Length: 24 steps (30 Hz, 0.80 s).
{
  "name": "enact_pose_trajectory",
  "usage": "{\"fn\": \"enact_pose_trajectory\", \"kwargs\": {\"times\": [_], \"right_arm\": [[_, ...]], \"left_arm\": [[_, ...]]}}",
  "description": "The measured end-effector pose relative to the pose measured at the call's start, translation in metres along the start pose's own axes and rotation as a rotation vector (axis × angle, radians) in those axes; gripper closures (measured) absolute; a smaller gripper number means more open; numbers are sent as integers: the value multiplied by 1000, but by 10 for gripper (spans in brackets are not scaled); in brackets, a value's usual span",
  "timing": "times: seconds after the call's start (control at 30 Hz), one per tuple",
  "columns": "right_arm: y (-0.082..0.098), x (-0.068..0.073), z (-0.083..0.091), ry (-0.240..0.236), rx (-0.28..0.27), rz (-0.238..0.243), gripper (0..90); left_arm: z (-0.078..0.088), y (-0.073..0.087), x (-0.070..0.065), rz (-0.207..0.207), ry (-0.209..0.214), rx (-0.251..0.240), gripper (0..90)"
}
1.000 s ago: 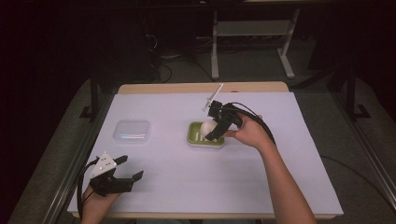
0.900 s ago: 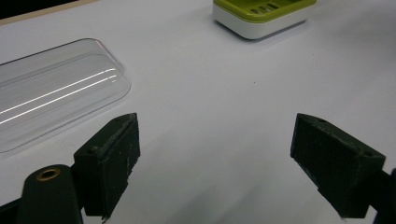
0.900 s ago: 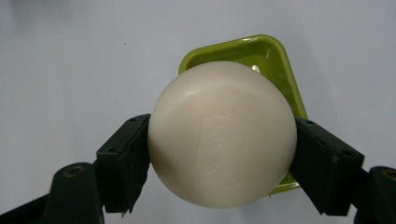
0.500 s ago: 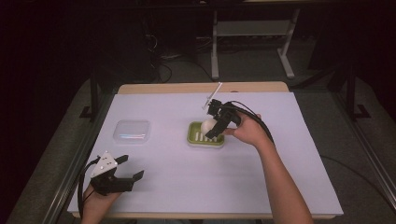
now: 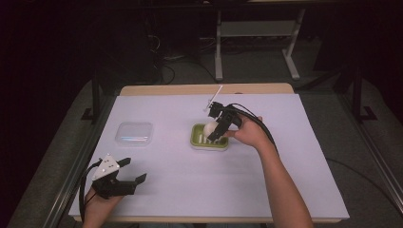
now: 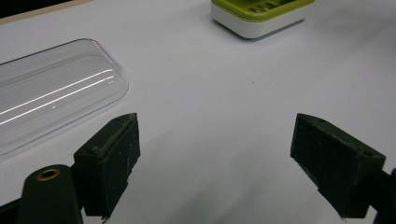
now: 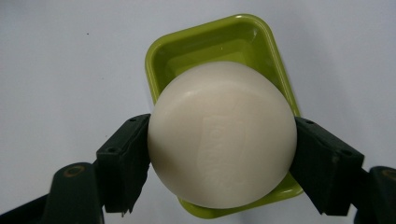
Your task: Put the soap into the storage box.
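The right gripper [image 7: 223,154] clamps the round white soap [image 7: 223,135] just above the green soap dish [image 7: 161,65]. Left of the dish lies a clear plastic lid [image 5: 135,133]; the left gripper [image 5: 128,173] rests spread and empty, well apart.

A lab or test room set up for recording is shown, not a home. A plain table [image 5: 142,90] with a pale wooden edge is covered by a smooth white sheet [image 5: 285,180], and only a few small props are laid out on it: a green soap dish [image 5: 209,142] and a clear plastic lid [image 5: 135,133], well apart. The surroundings are kept dark. Beyond the table, a grey carpeted floor [image 5: 256,66] is seen, with loose black cables [image 5: 164,66] trailing across it and the white metal legs of a stand [image 5: 219,52]. Dark metal frame rails [image 5: 375,161] are fitted along both sides of the table.
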State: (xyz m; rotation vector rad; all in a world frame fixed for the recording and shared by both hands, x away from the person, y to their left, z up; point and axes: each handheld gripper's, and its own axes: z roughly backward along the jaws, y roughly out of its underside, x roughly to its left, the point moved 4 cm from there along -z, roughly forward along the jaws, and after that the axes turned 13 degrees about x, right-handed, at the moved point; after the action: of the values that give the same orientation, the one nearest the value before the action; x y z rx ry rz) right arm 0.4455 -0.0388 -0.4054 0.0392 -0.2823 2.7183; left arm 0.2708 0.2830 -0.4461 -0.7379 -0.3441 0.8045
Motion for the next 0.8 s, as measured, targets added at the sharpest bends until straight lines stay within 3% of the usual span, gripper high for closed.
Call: {"fn": "enact_pose_trajectory", "kwargs": {"times": [0.8], "right_arm": [[-3, -4, -12, -3, 30, -15, 244]], "left_arm": [[-1, 0, -1, 4, 4, 2, 155]]}}
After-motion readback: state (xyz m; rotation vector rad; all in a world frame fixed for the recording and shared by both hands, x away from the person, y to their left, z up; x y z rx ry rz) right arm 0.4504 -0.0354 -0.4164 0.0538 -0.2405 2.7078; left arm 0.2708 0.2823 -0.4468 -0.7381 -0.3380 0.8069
